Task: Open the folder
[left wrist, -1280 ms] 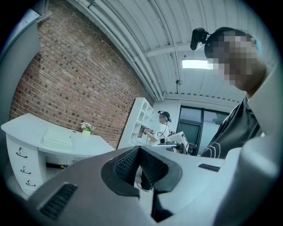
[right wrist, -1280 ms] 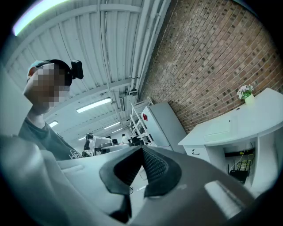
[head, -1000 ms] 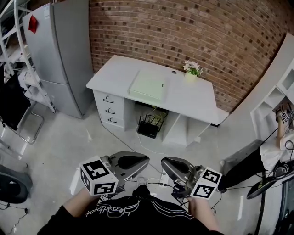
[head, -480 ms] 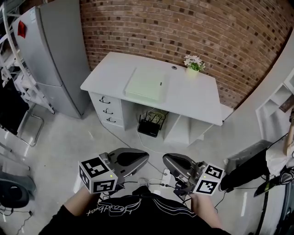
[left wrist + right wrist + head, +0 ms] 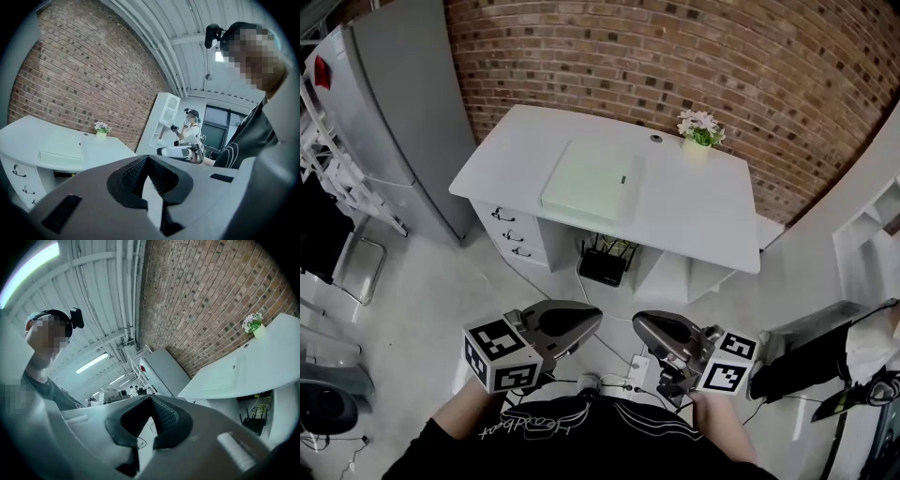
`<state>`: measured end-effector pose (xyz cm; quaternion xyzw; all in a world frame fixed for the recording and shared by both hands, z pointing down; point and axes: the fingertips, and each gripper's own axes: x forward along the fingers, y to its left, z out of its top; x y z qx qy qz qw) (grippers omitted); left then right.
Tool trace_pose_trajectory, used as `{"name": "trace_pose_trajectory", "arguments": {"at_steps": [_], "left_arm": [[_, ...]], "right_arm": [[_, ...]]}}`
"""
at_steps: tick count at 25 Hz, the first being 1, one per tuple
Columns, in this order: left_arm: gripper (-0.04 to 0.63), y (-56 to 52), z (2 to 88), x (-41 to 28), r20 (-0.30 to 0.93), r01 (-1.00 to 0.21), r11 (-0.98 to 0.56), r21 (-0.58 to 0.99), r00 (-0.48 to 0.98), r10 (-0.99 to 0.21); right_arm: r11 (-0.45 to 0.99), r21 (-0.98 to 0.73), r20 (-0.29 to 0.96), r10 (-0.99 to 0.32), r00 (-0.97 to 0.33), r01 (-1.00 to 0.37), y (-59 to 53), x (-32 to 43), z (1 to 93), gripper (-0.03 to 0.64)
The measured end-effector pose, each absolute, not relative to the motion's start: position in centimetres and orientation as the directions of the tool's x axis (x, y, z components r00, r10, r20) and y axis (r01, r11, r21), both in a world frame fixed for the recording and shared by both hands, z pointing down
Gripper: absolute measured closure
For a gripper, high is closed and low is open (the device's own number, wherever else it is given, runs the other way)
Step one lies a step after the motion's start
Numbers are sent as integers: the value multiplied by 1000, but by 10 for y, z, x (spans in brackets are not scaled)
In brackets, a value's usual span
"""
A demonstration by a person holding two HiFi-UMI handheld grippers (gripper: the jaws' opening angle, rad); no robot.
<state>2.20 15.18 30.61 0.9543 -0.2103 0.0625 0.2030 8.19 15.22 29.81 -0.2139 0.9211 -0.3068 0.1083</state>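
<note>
A pale green folder (image 5: 591,181) lies closed and flat on the white desk (image 5: 703,211), left of the desk's middle. It also shows far off in the left gripper view as the folder (image 5: 61,152) and in the right gripper view as the folder (image 5: 225,378). My left gripper (image 5: 592,321) and right gripper (image 5: 637,325) are held side by side close to my body, over the floor and well short of the desk. Both are shut with nothing between the jaws: left gripper (image 5: 147,158), right gripper (image 5: 151,398).
A small flower pot (image 5: 697,131) stands at the desk's back edge. Drawers (image 5: 511,239) fill the desk's left side, with a router (image 5: 602,265) underneath. A grey cabinet (image 5: 384,103) stands at left, white shelving (image 5: 872,244) at right. A power strip (image 5: 636,370) and cables lie on the floor.
The desk and folder have drawn nearer and sit lower and larger in the head view. Both grippers keep the same shut pose in front of my body.
</note>
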Motion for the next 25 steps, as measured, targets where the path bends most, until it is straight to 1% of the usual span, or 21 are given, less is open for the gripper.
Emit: {"name": "trace_pose_trajectory", "arguments": {"at_steps": [4,8,18,25], "left_arm": [[594,127,302,35,204,-429,-832,353,903,-379],[594,105,303,46,239,-471,-838,276,878,-415],[594,83,321,36,305,-536,-818,209,831,-466],[594,50,333,39,338,-532,-831,161,821,-460]], "right_arm": [[720,-610,-65,-461,-885,-330,127,96,297,614],[729,-598,-64,-457,-887,-332,107,108,294,614],[722,-598,-37,-459,-887,-348,87,106,306,614],[693,-612,-21,-495,-868,-381,61,109,317,614]]}}
